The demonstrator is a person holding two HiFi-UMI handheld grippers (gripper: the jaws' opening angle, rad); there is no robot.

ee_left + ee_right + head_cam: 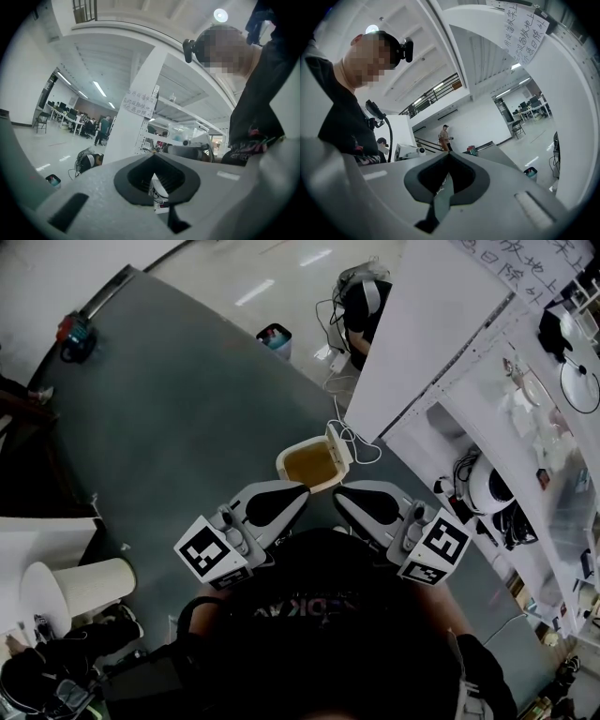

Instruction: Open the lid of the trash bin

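As the small cream plastic trash bin [284, 465] at centre frame shows its lid [339, 448] raised, keep left gripper [302, 493] and right gripper [339, 495], jaws pressed together on nothing, clear of it.

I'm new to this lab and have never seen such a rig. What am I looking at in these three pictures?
There is no robot here: a person holds a hand-held gripper in each hand. The head view comes from a camera on the person's head, looking steeply down. It shows the left gripper and the right gripper side by side. Beyond them, on the grey floor, stands a small trash bin with its lid already tipped open. The other two pictures come from a camera riding on each gripper, looking along its jaws. Both pairs are together and hold nothing.
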